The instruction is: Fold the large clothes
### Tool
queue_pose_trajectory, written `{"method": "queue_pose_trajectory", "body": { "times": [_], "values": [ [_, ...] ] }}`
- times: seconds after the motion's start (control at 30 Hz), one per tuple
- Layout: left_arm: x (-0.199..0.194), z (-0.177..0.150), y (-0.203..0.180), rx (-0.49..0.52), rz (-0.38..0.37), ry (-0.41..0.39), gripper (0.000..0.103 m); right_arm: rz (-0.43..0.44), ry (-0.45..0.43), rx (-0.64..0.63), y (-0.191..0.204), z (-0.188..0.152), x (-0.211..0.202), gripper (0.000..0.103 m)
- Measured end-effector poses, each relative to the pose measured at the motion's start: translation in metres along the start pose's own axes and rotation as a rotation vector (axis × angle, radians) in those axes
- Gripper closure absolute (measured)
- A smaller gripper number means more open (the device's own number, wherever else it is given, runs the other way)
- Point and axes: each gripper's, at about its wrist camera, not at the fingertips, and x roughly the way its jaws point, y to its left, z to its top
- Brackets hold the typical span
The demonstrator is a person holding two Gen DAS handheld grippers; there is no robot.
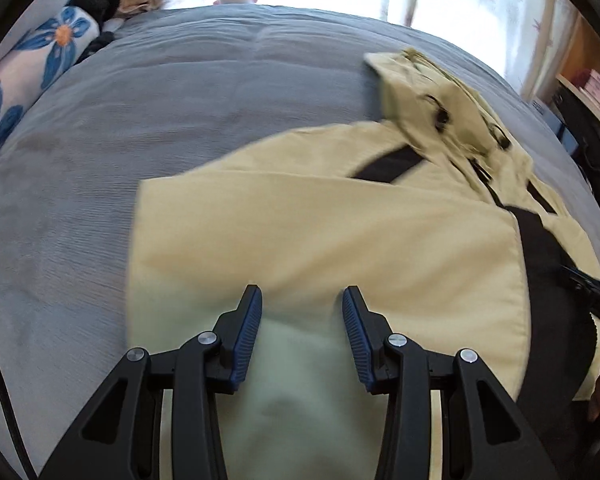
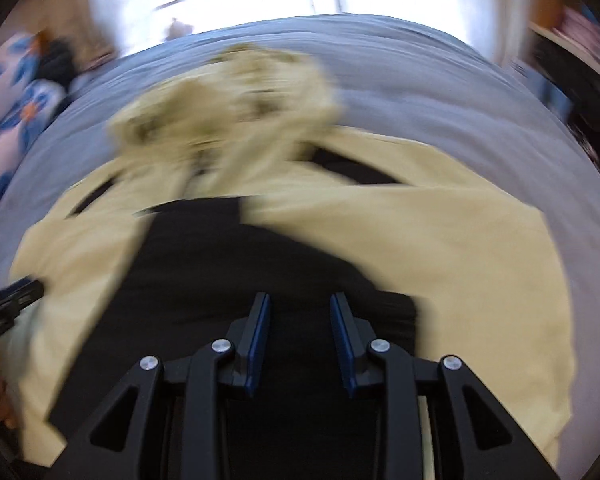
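Both grippers sit over the near end of the garment with nothing between their pads. Left gripper (image 1: pixel 302 312): jaws apart, pale fabric visible through the gap, no cloth pinched. Right gripper (image 2: pixel 300 320): jaws apart too, somewhat narrower gap, hovering over the black lining, not gripping it.

Jacket (image 1: pixel 340 220) is a cream hooded one with black lining (image 2: pixel 240 280), lying on the grey bedspread (image 1: pixel 140 100). It takes up the near-right part of the bed in the left wrist view and the near-centre in the right wrist view.

Progress, as a judgement: early to mid. Left side panel looks folded over the body, since a straight cream edge runs across the torso. Front reads as still open, with a wide strip of lining exposed in the middle. Right wrist view is heavily motion-blurred, so the right panel's state can't be told with certainty. Likely remaining: bring the right side in, tuck the hood, fold lengthwise in half or thirds.

Orientation: long axis runs near-to-far, tilted slightly right in the left wrist view. Hood (image 1: pixel 420 80) points to the far side toward the bright window; hem end is near, under the grippers. Hood is bunched, not flat.

Floral pillow (image 1: pixel 28 72) sits at far left, well apart from the jacket.
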Motion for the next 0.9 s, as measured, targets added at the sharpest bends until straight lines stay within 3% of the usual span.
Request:
{"method": "queue_pose_trajectory", "body": {
  "times": [0.07,0.1,0.3,0.57,0.63,0.7,0.77,0.83,0.9],
  "values": [
    [0.001,0.003,0.010,-0.023,-0.027,0.004,0.062,0.076,0.020,0.055,-0.024,-0.001,-0.001,0.095],
    [0.001,0.004,0.012,-0.032,-0.043,0.005,0.062,0.095,0.024,0.062,-0.029,-0.002,-0.004,0.095],
    [-0.006,0.003,0.012,-0.067,-0.028,0.010,0.062,0.024,0.003,0.008,-0.015,-0.008,-0.021,0.091],
    [-0.046,-0.005,0.009,-0.082,-0.050,0.008,0.059,0.064,-0.012,0.028,-0.005,-0.014,-0.045,0.089],
    [-0.059,-0.007,0.009,-0.093,-0.074,0.005,0.049,0.070,-0.009,0.037,-0.002,-0.016,-0.053,0.084],
    [-0.078,-0.011,0.010,-0.101,-0.105,-0.012,0.045,0.078,-0.011,0.053,-0.001,-0.018,-0.064,0.065],
    [-0.093,-0.013,0.009,-0.097,-0.120,-0.018,0.043,0.082,-0.027,0.058,0.002,-0.021,-0.079,0.058],
    [-0.109,-0.017,0.007,-0.090,-0.130,-0.024,0.033,0.088,-0.038,0.051,0.006,-0.025,-0.093,0.057],
    [-0.125,-0.023,0.007,-0.087,-0.140,-0.032,0.031,0.094,-0.045,0.043,0.012,-0.030,-0.109,0.057]
  ]
}}
